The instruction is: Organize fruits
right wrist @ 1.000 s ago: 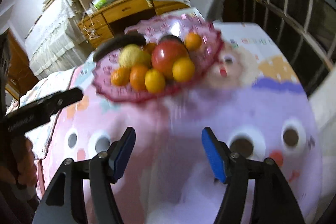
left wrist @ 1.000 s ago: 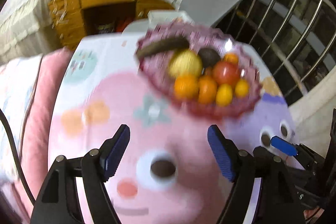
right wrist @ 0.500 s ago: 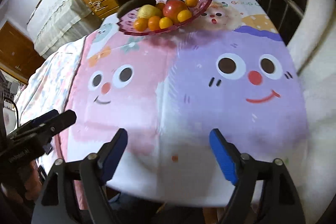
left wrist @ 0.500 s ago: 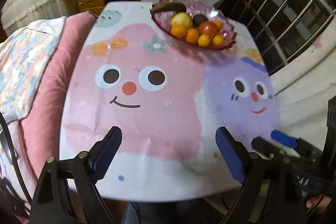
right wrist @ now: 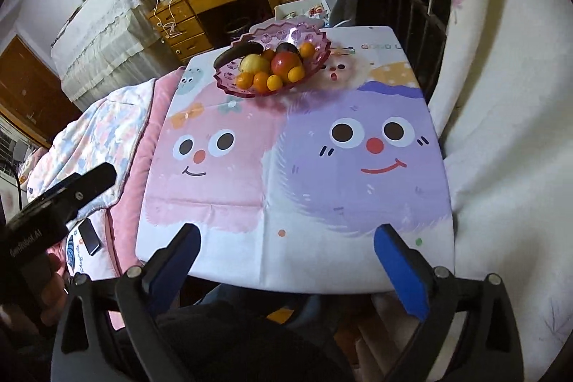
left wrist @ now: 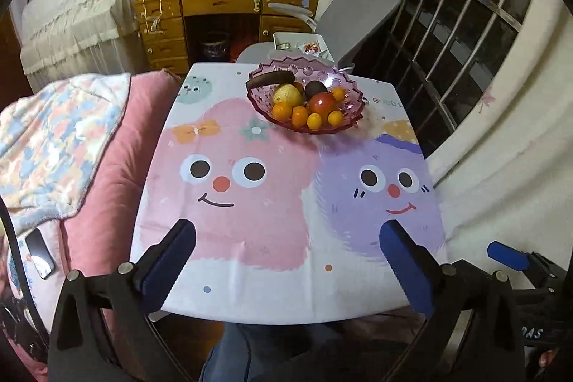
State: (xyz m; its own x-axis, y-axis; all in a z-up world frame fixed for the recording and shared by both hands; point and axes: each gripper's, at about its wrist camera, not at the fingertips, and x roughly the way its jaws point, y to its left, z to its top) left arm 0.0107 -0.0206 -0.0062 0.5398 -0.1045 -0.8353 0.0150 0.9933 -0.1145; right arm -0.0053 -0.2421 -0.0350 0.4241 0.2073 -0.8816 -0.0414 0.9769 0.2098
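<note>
Meanwhile, both the left tool (left wrist: 286,260) and right tool (right wrist: 286,260) hang released at the table's (left wrist: 250,292) near edge, well apart from the heaped bowl (left wrist: 352,117), where a careless nudge could spill fruit (left wrist: 322,102).

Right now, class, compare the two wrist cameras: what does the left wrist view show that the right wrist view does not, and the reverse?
Only the left wrist view shows the right gripper's blue fingertip at its lower right edge. Only the right wrist view shows the left gripper's black body with the hand holding it. Both show the pink bowl of fruit at the table's far end, the cartoon tablecloth, and open jaws holding nothing.
</note>
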